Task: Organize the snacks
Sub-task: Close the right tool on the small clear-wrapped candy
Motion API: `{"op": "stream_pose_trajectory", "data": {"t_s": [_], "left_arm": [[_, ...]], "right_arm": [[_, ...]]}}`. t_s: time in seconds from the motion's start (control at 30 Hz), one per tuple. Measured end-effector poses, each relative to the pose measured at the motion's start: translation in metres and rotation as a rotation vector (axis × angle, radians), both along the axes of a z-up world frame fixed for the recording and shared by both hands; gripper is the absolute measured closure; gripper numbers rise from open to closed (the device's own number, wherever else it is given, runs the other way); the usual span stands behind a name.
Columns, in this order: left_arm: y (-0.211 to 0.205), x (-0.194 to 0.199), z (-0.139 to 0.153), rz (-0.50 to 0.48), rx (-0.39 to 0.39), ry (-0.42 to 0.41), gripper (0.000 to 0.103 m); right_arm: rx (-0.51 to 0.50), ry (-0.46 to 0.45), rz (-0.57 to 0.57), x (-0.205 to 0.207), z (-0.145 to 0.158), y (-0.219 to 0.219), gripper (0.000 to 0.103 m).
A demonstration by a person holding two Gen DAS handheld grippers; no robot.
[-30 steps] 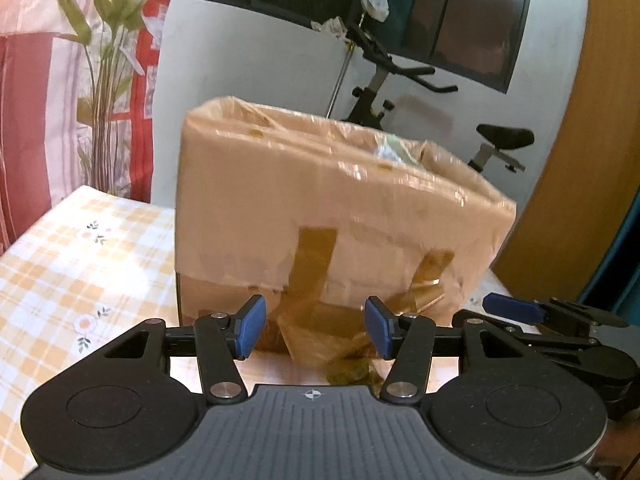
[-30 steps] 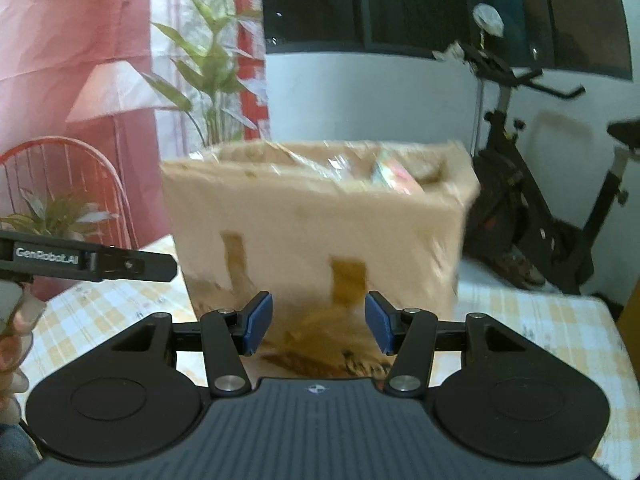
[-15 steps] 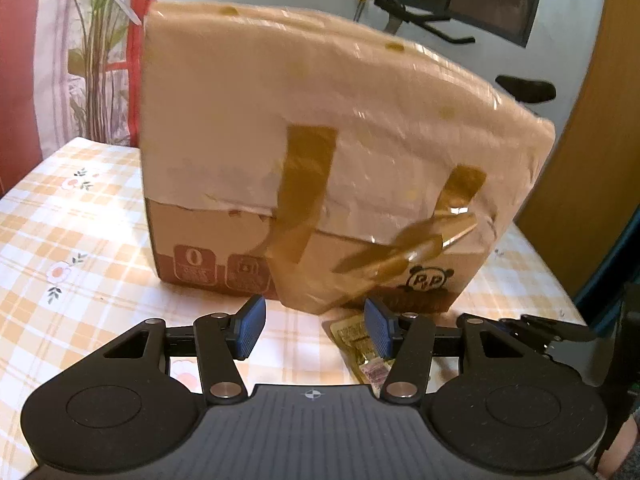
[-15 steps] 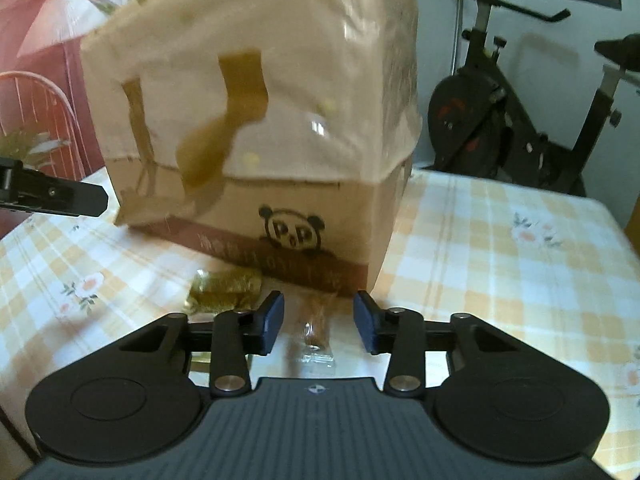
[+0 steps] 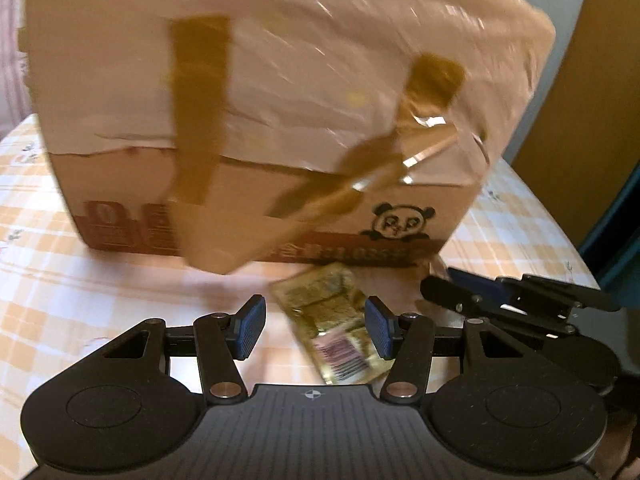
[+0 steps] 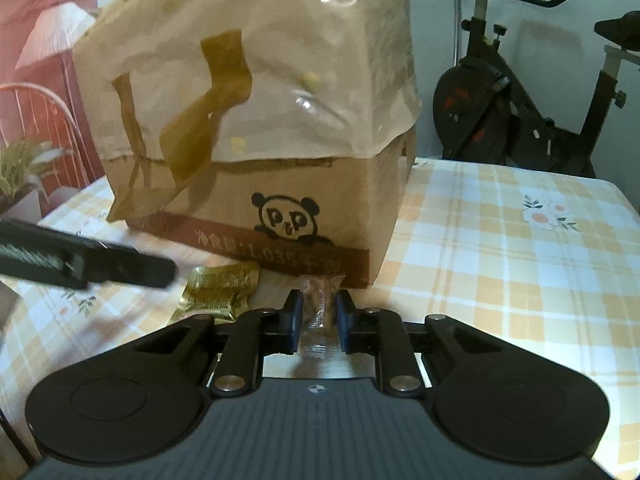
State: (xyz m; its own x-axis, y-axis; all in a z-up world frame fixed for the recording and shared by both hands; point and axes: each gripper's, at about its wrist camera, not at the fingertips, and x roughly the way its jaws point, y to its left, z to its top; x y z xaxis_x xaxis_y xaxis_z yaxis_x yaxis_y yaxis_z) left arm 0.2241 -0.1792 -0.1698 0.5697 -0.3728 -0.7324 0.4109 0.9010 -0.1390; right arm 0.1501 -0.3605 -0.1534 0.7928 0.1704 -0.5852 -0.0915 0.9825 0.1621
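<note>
A gold snack packet (image 5: 332, 320) lies flat on the checked tablecloth in front of a tall cardboard box (image 5: 280, 112) with a panda logo. My left gripper (image 5: 314, 330) is open, its blue pads on either side of the packet. The packet also shows in the right wrist view (image 6: 218, 292). My right gripper (image 6: 318, 322) is shut on a small clear-wrapped brown candy (image 6: 318, 312) just in front of the box (image 6: 260, 120). The right gripper also shows in the left wrist view (image 5: 516, 300).
The box is wrapped in plastic film and brown tape and stands on the table (image 6: 500, 248). An exercise bike (image 6: 532, 92) stands behind the table at the right. A potted plant (image 6: 20, 168) and pink curtain are at the left.
Both grippers have dropped down and moved closer to the box's base. The right gripper's jaws have closed on the candy. The left gripper now straddles the gold packet.
</note>
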Motion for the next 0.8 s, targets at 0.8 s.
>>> {"op": "stream_pose_trajectory", "data": {"t_s": [0.8], "left_arm": [[-0.042,0.000,-0.033,-0.006,0.147,-0.064,0.028]], "right_arm": [[0.078,-0.031,-0.034,-0.004,0.002,-0.013,0.084]]}}
